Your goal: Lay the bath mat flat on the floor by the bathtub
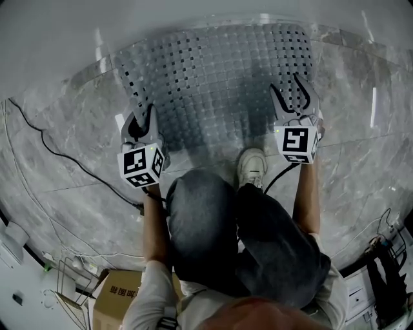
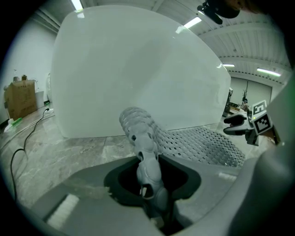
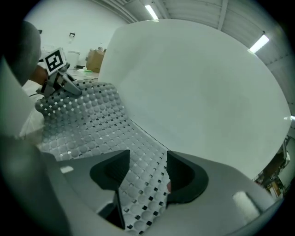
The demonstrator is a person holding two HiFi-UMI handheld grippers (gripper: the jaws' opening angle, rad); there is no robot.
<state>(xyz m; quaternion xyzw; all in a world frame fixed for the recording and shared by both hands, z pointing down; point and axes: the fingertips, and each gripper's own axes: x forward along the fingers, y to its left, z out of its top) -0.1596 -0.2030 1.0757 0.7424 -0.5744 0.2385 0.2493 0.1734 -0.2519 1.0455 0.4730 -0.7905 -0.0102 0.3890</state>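
**Bath mat spread by the tub, one corner lifted**

In the head view, the grey perforated bath mat [image 1: 213, 84] lay on the marble floor [image 1: 64, 167] against the white bathtub [image 1: 161, 19]. The left tongs [image 1: 143, 119] sat at its near-left corner and the right tongs [image 1: 293, 93] at its near-right edge. The person's white shoe [image 1: 251, 167] stood just at the mat's near edge. A black cable [image 1: 45, 142] ran across the floor on the left, and a cardboard box [image 1: 116, 296] sat well behind.

In the left gripper view, the left tongs [image 2: 150, 179] were clamped on a bunched, folded corner of the bath mat [image 2: 203, 143], which rose in a ridge from the jaws. The rest lay flat toward the bathtub [image 2: 138, 69].

In the right gripper view, the right tongs [image 3: 147, 170] stood wide apart. The bath mat [image 3: 87, 120] passed between the jaws without being pressed by them, and spread flat along the foot of the bathtub [image 3: 198, 92].
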